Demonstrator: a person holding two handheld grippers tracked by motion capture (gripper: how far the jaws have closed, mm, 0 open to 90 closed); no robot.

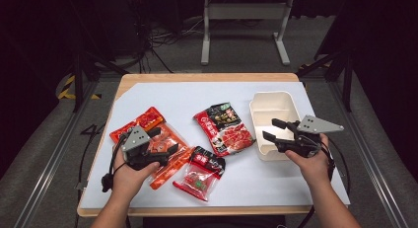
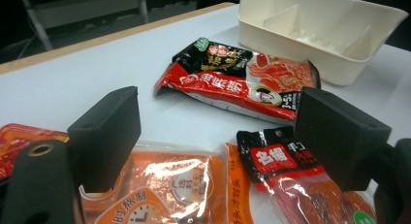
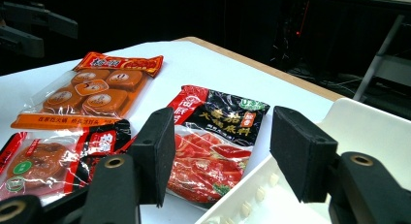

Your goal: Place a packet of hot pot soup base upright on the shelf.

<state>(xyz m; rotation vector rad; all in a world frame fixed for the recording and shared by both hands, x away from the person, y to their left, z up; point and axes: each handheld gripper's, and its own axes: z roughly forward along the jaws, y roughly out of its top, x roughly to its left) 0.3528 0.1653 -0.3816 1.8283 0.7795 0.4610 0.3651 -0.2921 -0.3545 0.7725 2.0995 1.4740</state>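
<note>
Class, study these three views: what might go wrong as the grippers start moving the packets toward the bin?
1. The orange packet lies partly under the small red packet, so lifting it may drag that one along.
2. The right gripper hovers over the cream bin rim and might knock it.
</note>
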